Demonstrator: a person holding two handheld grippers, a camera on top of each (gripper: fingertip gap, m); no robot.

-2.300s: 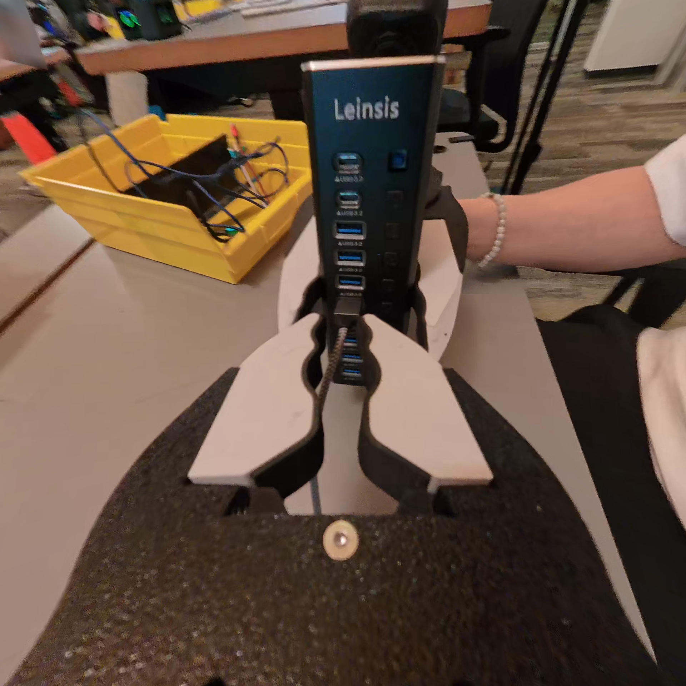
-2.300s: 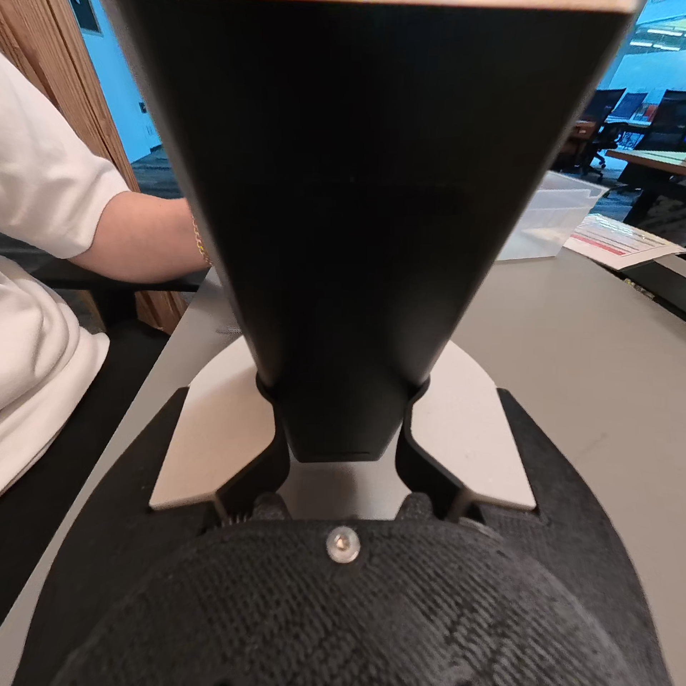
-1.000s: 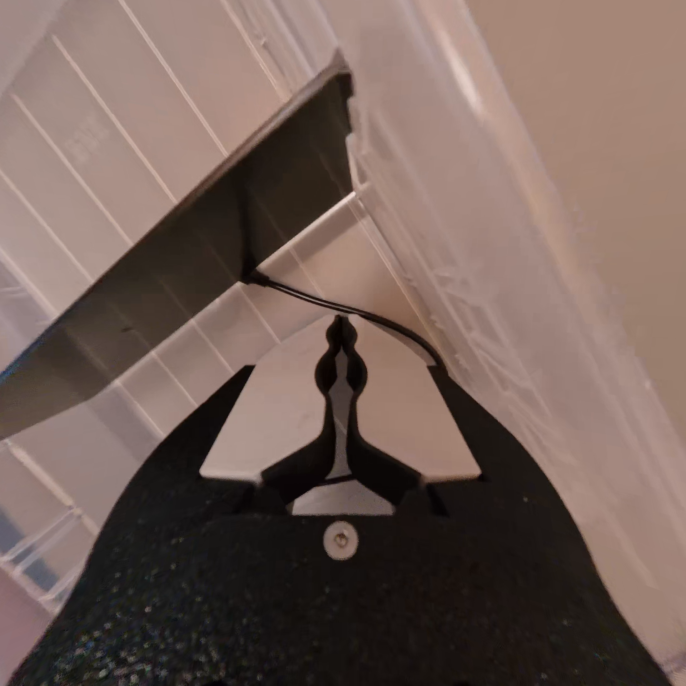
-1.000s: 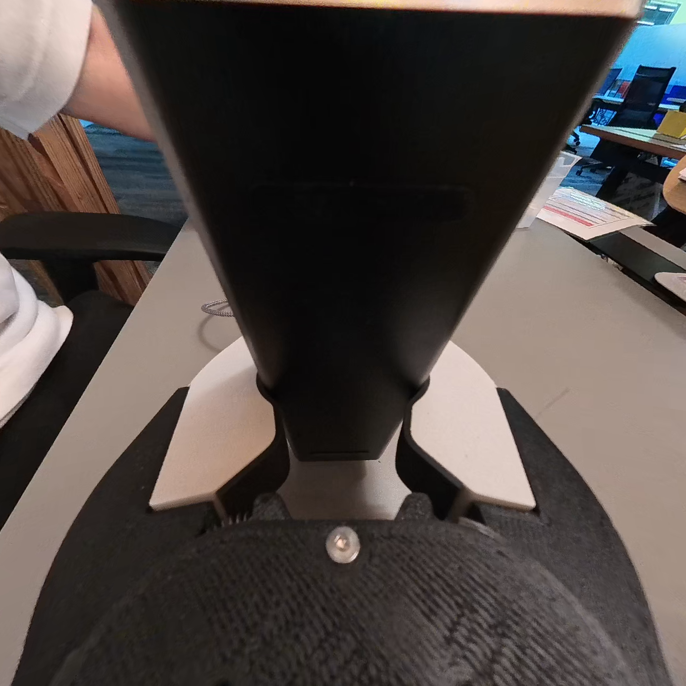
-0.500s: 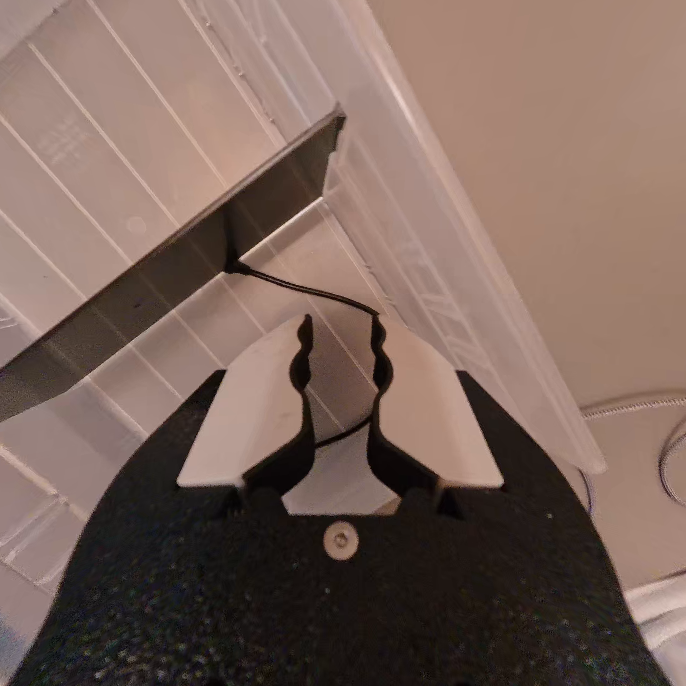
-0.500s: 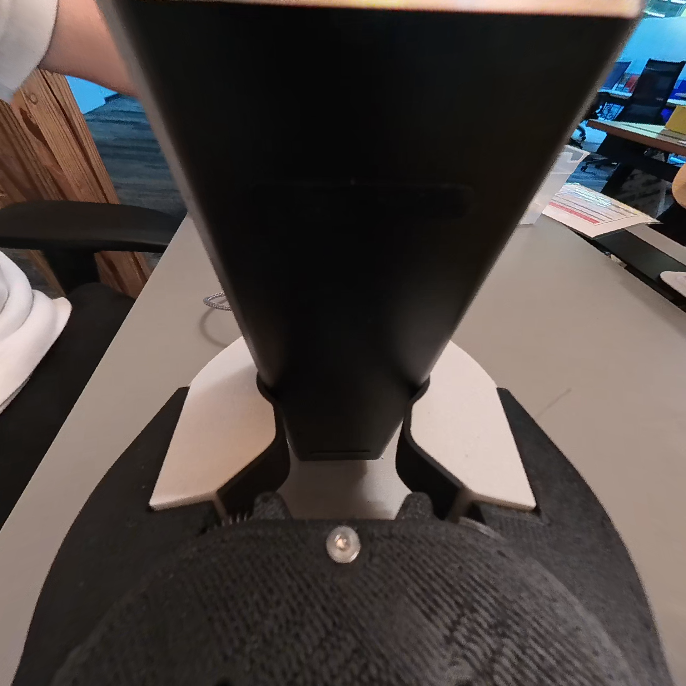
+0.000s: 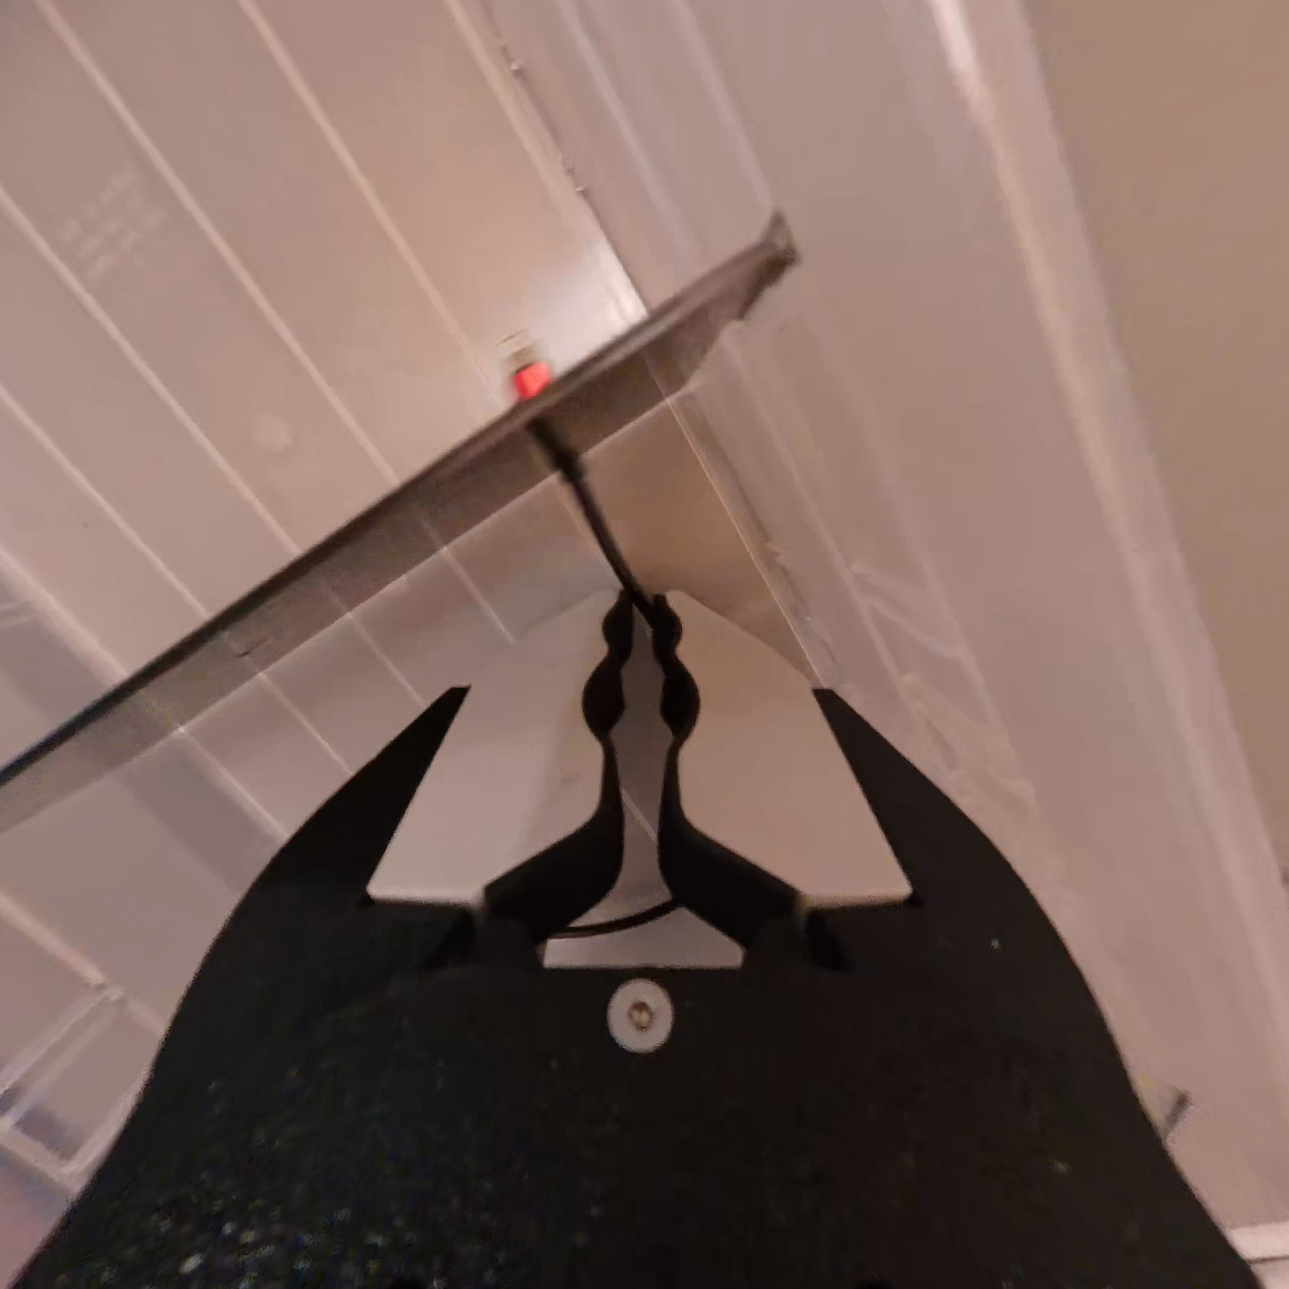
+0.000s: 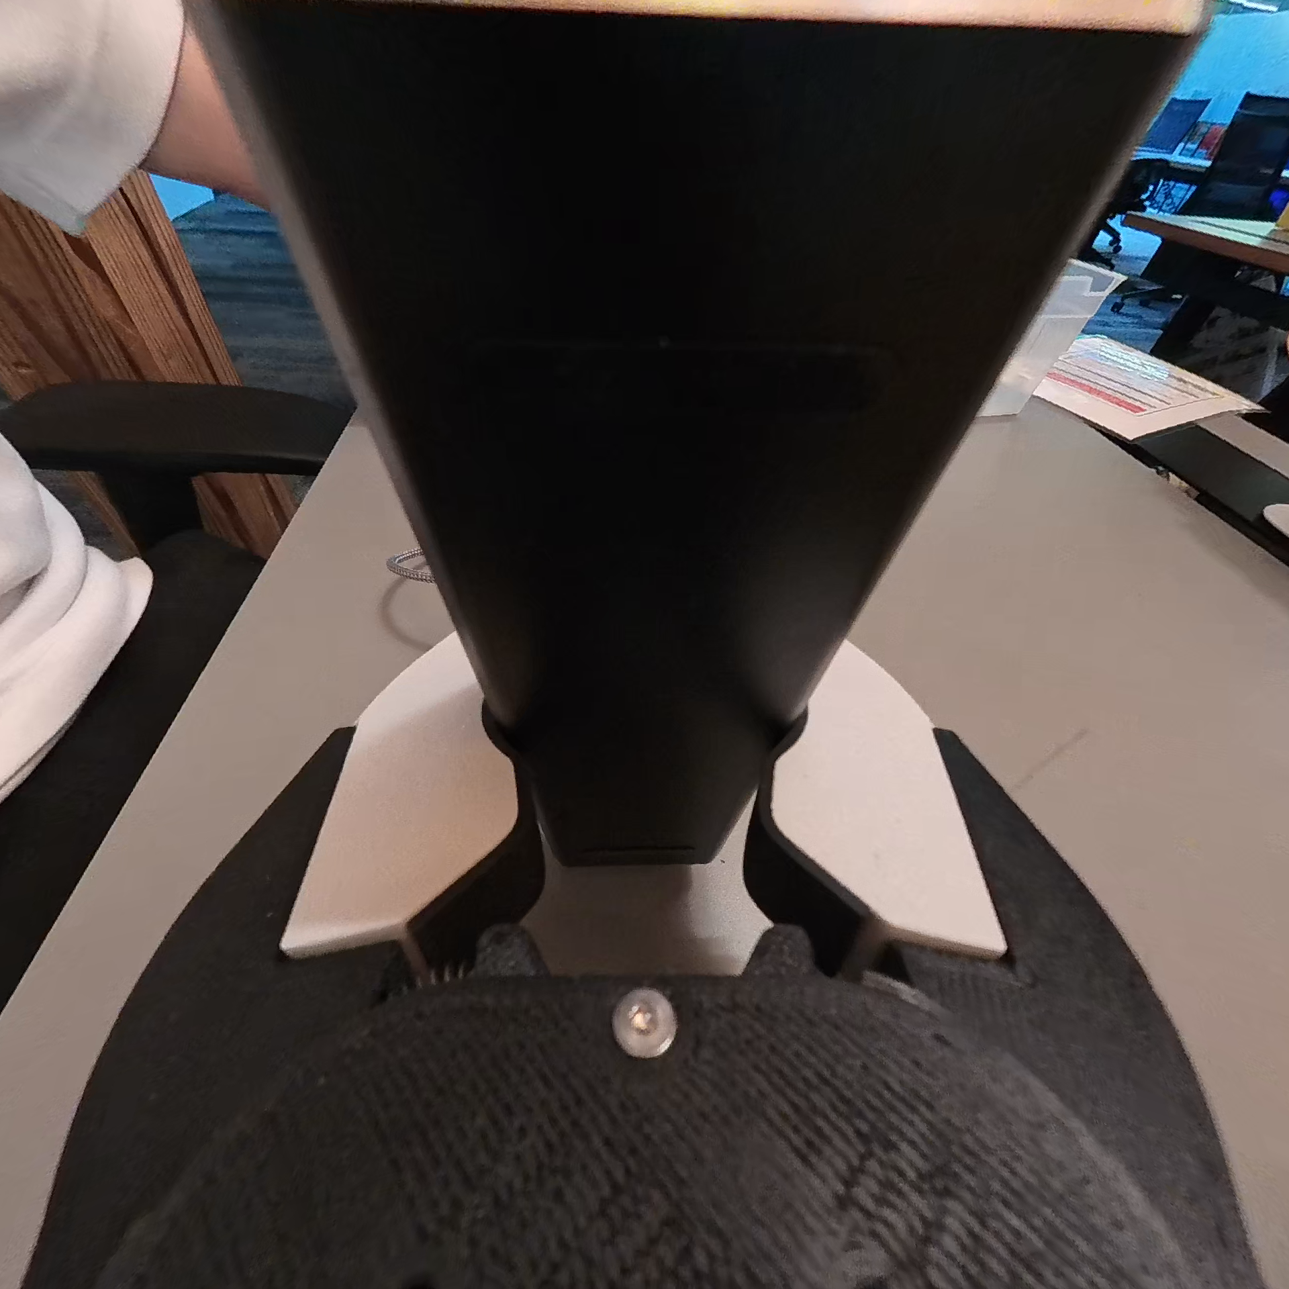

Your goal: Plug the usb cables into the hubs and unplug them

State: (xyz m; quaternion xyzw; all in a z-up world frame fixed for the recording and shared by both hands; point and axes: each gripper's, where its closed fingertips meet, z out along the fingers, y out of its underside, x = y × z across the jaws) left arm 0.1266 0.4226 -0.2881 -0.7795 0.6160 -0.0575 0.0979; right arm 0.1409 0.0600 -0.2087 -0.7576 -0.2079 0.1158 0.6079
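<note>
- The right gripper (image 8: 643, 725) is closest to its camera: the two fingers press on the narrow lower end of the black hub (image 8: 669, 363), which stands upright between them and fills most of this view.
- Only the plain dark back of the hub is visible here, so I cannot tell which ports are free.
- Beyond the hub lies the grey table (image 8: 1032, 600), with a short piece of braided cable (image 8: 406, 562) just beside the hub on its left.
- The left gripper (image 7: 642, 608) is inside a clear plastic bin (image 7: 907, 488). Its fingers are almost together, and the tips pinch a thin black cable (image 7: 593, 509).
- This cable goes up from the tips to a dark flat panel (image 7: 390, 530) that lies tilted in the bin; a small red plug (image 7: 530, 381) with a metal end shows just above the panel edge.
- In my judgement the step in hand is to take a new cable out of the bin.
- To do it well, lift slowly and straight, because the cable may catch on the panel edge.
- Keep the hub firm and upright during this.
- A grip nearer to the plug will probably make the insertion easier.
</note>
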